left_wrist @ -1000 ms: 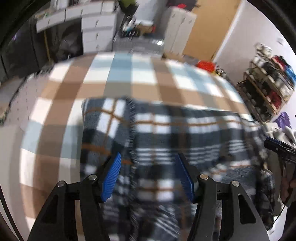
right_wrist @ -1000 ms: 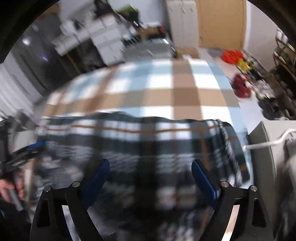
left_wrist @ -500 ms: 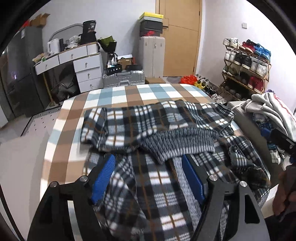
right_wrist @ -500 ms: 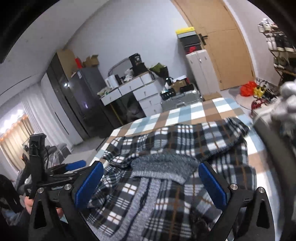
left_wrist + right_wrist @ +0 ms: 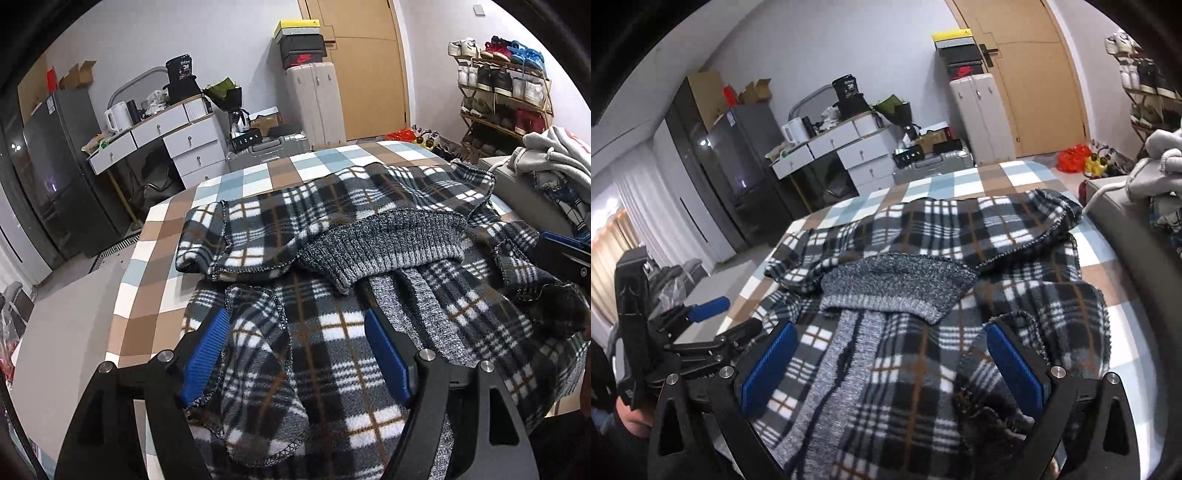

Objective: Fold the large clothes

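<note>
The black, white and brown plaid fleece garment (image 5: 332,332) lies under both wide, empty sets of fingers, its long axis crosswise; left gripper (image 5: 295,354), right gripper (image 5: 892,369) equally near.

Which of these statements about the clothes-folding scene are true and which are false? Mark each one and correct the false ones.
1. The plaid garment lies on a checked cloth. True.
2. The right gripper is clamped shut on a sleeve. False: its jaws stand wide open, with fabric lying between them but not pinched.
3. A grey ribbed knit band lies folded over the middle of the garment. True.
4. The left gripper holds a white kettle. False: it is open over the garment; the kettle stands on the desk with drawers across the room.
5. The shoe rack is empty. False: its shelves are full of shoes.
</note>
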A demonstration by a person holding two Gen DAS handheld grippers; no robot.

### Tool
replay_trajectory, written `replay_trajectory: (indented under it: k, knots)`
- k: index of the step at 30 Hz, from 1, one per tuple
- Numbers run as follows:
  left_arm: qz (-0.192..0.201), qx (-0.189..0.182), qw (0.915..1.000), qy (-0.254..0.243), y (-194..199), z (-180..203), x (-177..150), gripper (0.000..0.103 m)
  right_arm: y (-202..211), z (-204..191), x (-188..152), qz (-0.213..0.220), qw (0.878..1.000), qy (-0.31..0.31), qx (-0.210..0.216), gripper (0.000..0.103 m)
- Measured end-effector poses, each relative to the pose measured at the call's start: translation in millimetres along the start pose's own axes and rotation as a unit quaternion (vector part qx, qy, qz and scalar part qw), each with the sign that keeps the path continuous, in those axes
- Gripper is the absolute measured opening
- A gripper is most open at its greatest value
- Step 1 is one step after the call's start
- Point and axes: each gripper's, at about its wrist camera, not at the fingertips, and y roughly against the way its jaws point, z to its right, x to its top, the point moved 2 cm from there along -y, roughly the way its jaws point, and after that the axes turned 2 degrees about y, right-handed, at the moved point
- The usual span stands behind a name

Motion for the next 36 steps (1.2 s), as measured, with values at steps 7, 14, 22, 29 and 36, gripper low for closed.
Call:
replay_trajectory:
  k: [7,14,22,29,36]
  knots:
    - [0.006,0.007,0.9999,0.010,8.4,0.9,-2.2,0.073,8.4,6.1,-2.5,0.006,1.000,-0.003,-0.017,0.103]
    - [0.013,0.027,0.9990,0.032,18.4,-10.3,-7.4,0.073,24.7,0.0,0.3,0.028,0.999,0.013,-0.030,0.103]
    - [-0.015,0.035,0.9979,0.052,29.2,-32.3,-37.1,0.073,33.5,-0.7,-0.3,0.036,0.999,0.012,-0.028,0.103]
    - [-0.065,0.034,0.9954,0.062,37.4,-60.8,-66.4,0.073,41.5,8.1,-3.2,0.042,0.999,-0.019,-0.014,0.103]
    - [-0.137,-0.015,0.9853,0.101,35.7,-79.0,-108.3,0.073,41.7,4.6,-10.5,0.028,1.000,-0.012,-0.003,0.103]
